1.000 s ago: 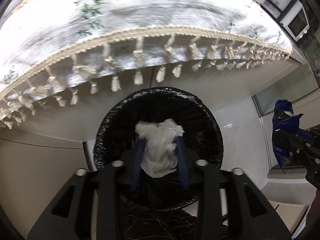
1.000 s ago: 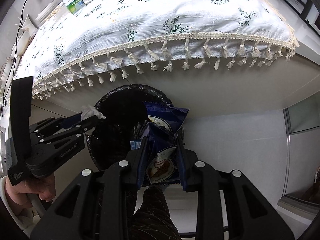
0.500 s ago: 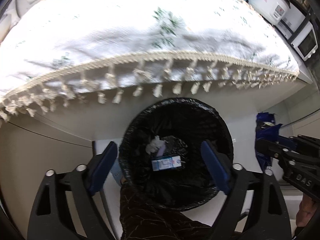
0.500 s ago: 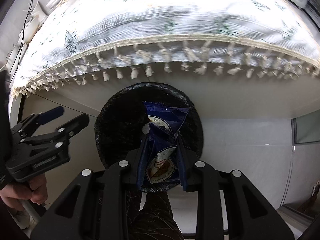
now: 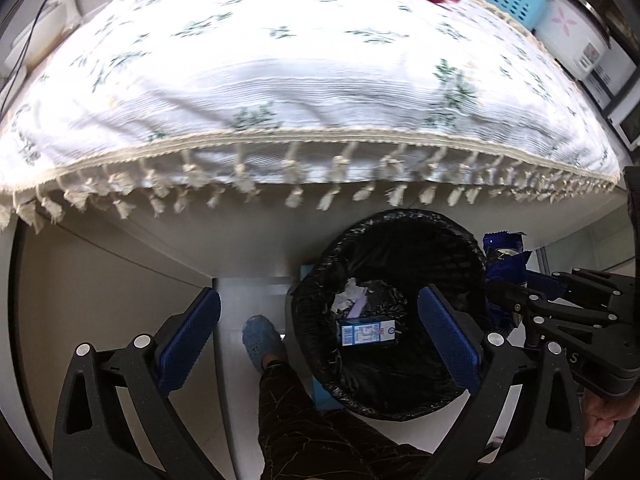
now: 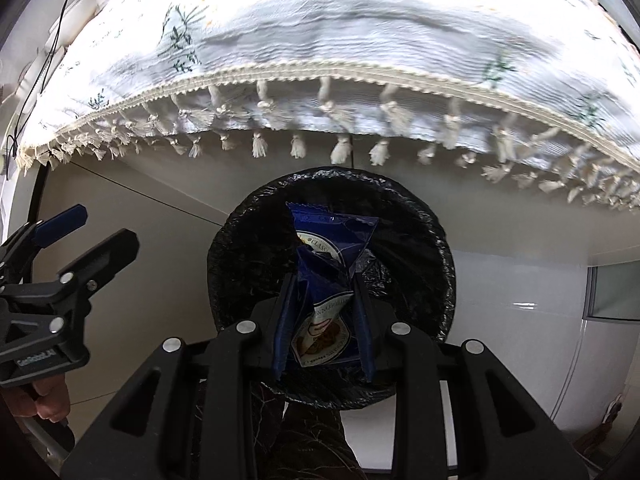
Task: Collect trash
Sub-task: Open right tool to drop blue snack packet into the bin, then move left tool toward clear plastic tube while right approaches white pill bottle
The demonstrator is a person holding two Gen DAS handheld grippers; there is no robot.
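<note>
Fringed white cloth (image 5: 304,92) covers the counter (image 5: 248,256), with a black-lined bin (image 5: 390,316) on the floor below its edge. Left tool (image 5: 318,330) has just been opening and now stands fully released, nothing between its pads; the white tissue (image 5: 349,297) it clenched a second ago is now down in the bin, so that piece is done. It has also slid off to the bin's left. Right tool (image 6: 323,324) is clenched on a blue snack wrapper (image 6: 326,276), now hanging right over the bin mouth instead of beside it; likely next is letting go.

Bin contents, seen from the left wrist: a small blue-white carton (image 5: 367,333) flat on the bottom, the tissue above it beside a pale purple scrap (image 5: 359,305). Liner (image 6: 420,236) folds over the rim. Wrapper is not yet inside, and still gripped.
</note>
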